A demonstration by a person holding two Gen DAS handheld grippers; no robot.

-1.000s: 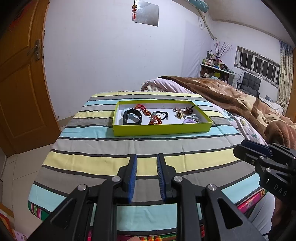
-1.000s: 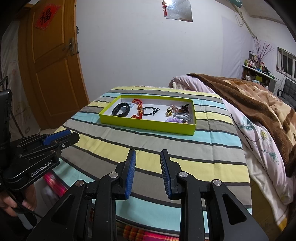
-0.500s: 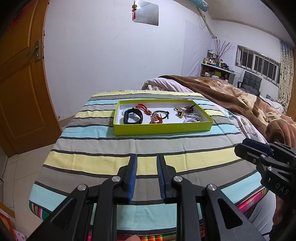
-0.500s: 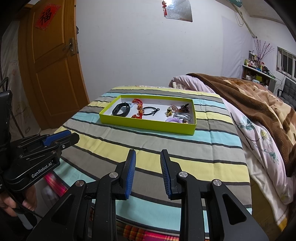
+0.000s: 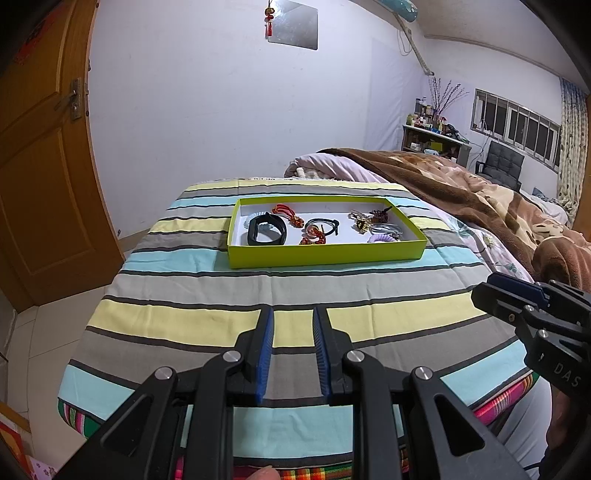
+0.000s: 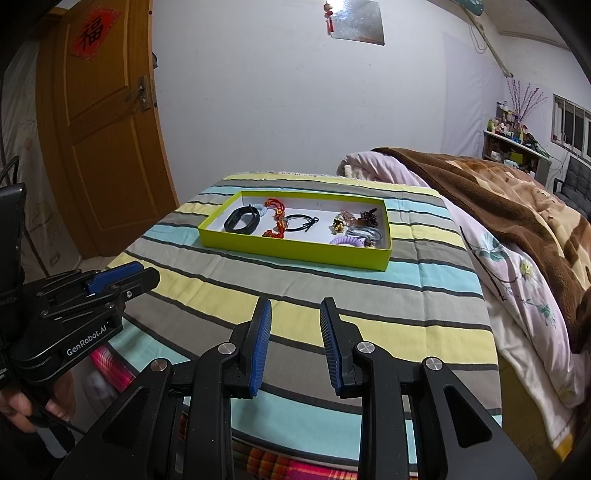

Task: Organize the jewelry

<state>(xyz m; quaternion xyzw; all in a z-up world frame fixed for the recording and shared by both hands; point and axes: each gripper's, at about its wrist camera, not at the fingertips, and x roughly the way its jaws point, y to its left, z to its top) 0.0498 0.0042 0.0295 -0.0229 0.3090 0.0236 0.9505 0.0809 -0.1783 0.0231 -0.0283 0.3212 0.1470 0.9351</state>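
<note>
Right wrist view — left gripper (image 6: 122,275) and right gripper (image 6: 295,314) both spread, empty, well short of jewelry tray (image 6: 295,251).

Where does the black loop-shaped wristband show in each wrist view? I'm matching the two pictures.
Left wrist view: black loop-shaped wristband lies at the tray's left end, above centre.
Right wrist view: wristband lies at the tray's left end, left of centre.
Shared landmark: shallow lime-green rectangular tray on the striped cloth.

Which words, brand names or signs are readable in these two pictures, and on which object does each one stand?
"GenRobot.AI": white print on the side of the left gripper, seen in the right wrist view.
"DAS": letters cut off on the body of the right gripper.
"福": black character on the red paper sign on the wooden door.
Bottle labels on the far shelf: too small to read.
</note>
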